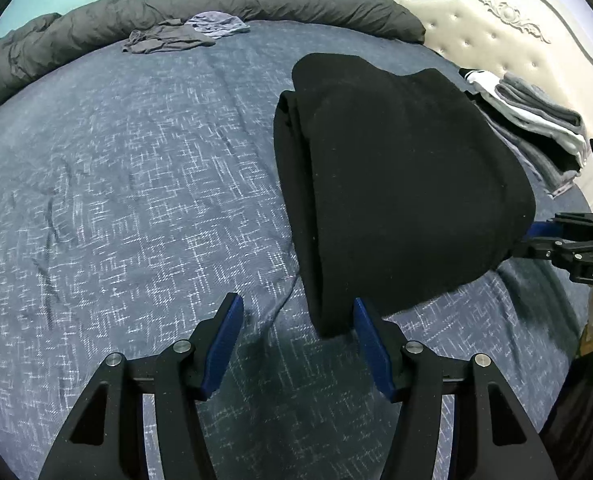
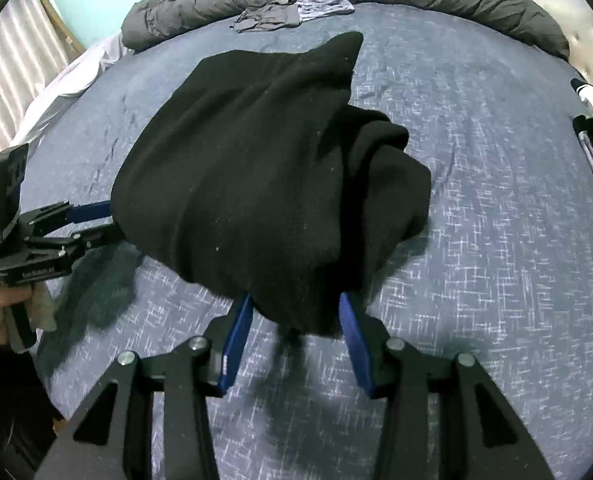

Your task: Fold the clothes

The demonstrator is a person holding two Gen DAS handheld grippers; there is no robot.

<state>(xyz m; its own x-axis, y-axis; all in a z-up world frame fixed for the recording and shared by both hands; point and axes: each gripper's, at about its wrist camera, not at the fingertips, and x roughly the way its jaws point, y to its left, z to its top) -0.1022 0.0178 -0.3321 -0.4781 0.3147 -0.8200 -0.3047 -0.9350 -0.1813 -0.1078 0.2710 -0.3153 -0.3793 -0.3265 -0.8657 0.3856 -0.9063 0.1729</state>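
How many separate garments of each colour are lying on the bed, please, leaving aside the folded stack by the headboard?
Black garment: 1
Grey garment: 1
Pale blue garment: 1
Total: 3

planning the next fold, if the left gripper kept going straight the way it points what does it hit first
Most likely the blue bedspread just beside the black garment; the left gripper points steeply down, though depth is unclear.
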